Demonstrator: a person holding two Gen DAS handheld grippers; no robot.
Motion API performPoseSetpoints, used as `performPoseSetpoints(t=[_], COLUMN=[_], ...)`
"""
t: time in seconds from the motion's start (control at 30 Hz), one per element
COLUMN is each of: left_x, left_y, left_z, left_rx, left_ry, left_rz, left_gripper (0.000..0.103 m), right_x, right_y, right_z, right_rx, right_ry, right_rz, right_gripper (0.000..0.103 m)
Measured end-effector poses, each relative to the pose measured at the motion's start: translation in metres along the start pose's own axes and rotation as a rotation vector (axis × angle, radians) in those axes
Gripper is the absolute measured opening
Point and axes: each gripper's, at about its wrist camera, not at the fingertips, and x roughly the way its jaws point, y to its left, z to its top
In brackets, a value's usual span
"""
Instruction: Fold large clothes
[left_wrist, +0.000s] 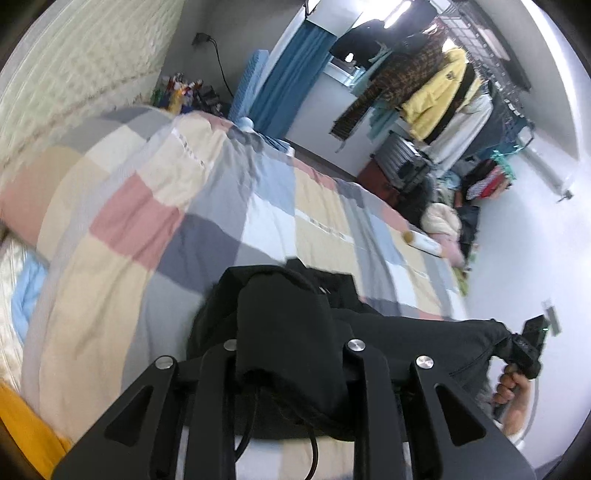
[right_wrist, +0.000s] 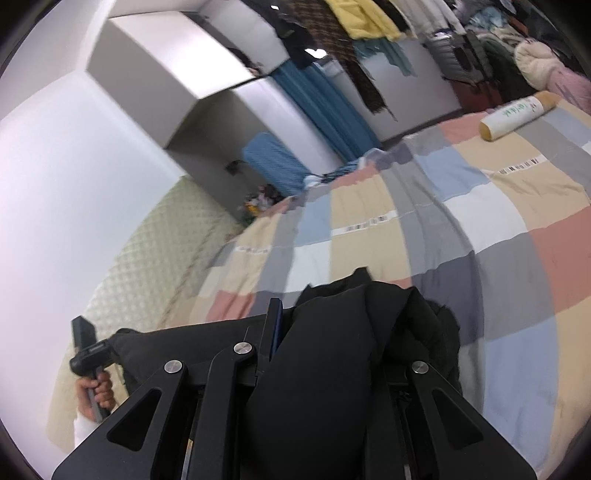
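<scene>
Both grippers clamped on one black garment, stretched between them above the checked bedspread. Left gripper: fingers together on a thick bunched fold, at 6 o'clock in the left wrist view. Right gripper: fingers pinched shut on another bunch, at 6 o'clock in the right wrist view.

Could slip: bulky, soft, matte cloth, gripped in a wad rather than along a clean edge, so layers might slide out unevenly. Could sag or twist in the middle span and land creased. Could also snag the dangling black cord near the left fingers. Might brush the cream cylindrical bottle, lying on its side at 1 o'clock in the right wrist view.

Bedspread smooth, softly wrinkled, in pastel squares; headboard quilted, diamond-patterned.
</scene>
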Motion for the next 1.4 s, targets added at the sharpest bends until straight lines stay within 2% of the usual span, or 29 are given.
performPoseSetpoints(t=[0.17, 0.3, 0.53, 0.77, 0.97, 1.1, 1.17, 1.23, 1.3, 1.33, 1.4], left_x=[0.062, 0.12, 0.193, 0.225, 0.216, 0.201, 0.188, 0.18, 0.167, 0.156, 0.136], left_y=[0.002, 0.005, 0.02, 0.03, 0.026, 0.022, 0.023, 0.024, 0.024, 0.022, 0.013], left_z=[0.025, 0.034, 0.042, 0.04, 0.032, 0.023, 0.019, 0.016, 0.014, 0.012, 0.011], left_rx=[0.005, 0.032, 0.027, -0.013, 0.006, 0.01, -0.013, -0.046, -0.068, -0.071, -0.033], left_ry=[-0.003, 0.009, 0.029, 0.051, 0.054, 0.058, 0.062, 0.08, 0.09, 0.081, 0.037], left_rz=[0.099, 0.194, 0.27, 0.285, 0.282, 0.255, 0.221, 0.183, 0.172, 0.174, 0.19], left_gripper=[0.023, 0.024, 0.026, 0.026, 0.026, 0.029, 0.04, 0.05, 0.065, 0.077, 0.08], right_x=[0.065, 0.119, 0.189, 0.221, 0.216, 0.196, 0.185, 0.172, 0.155, 0.143, 0.127], right_y=[-0.038, -0.073, -0.122, -0.143, -0.148, -0.141, -0.135, -0.128, -0.118, -0.11, -0.097], right_z=[0.029, 0.038, 0.039, 0.035, 0.028, 0.023, 0.021, 0.018, 0.017, 0.017, 0.019], right_rx=[0.064, 0.124, 0.179, 0.198, 0.239, 0.248, 0.242, 0.232, 0.205, 0.188, 0.143], right_ry=[0.042, 0.088, 0.154, 0.19, 0.192, 0.201, 0.205, 0.203, 0.194, 0.183, 0.159], right_rz=[-0.093, -0.157, -0.216, -0.205, -0.156, -0.12, -0.109, -0.108, -0.13, -0.143, -0.193], right_gripper=[0.012, 0.012, 0.011, 0.012, 0.015, 0.024, 0.03, 0.051, 0.061, 0.067, 0.075])
